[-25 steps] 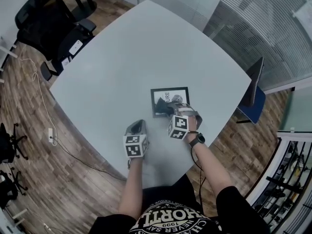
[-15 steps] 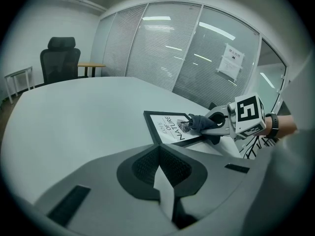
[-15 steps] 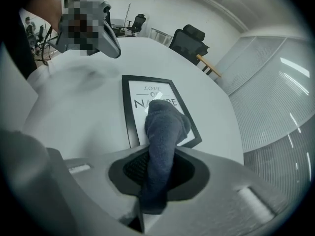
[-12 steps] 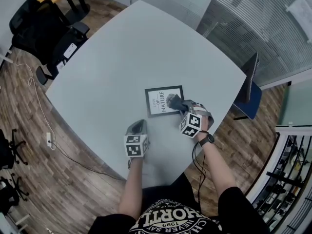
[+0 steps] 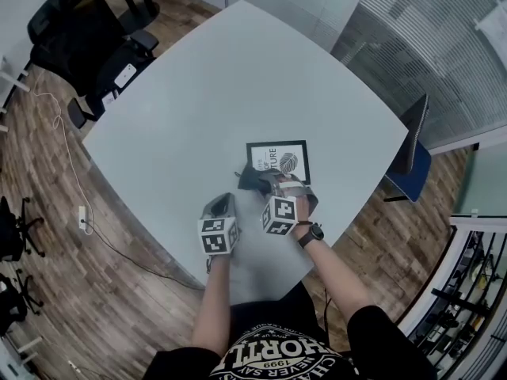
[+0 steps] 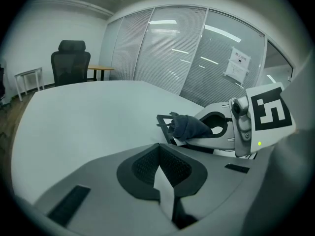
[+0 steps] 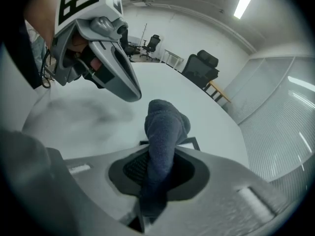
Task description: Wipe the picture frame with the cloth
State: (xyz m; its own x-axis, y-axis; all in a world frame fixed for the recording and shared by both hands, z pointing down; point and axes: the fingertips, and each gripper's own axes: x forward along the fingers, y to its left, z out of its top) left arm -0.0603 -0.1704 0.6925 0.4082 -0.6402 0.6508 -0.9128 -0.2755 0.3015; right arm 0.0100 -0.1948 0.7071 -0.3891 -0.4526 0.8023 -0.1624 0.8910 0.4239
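A dark grey fabric cloth (image 5: 250, 180) is clamped by the right gripper (image 5: 261, 184) at the black rectangular picture frame's (image 5: 279, 162) corner; the left gripper's (image 5: 225, 201) jaws are pressed together.

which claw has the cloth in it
The right claw: it is shut on the dark cloth. The left claw is shut with nothing in it.

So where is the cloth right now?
In the head view the cloth sits clamped in the right gripper, at the near left corner of the picture frame.
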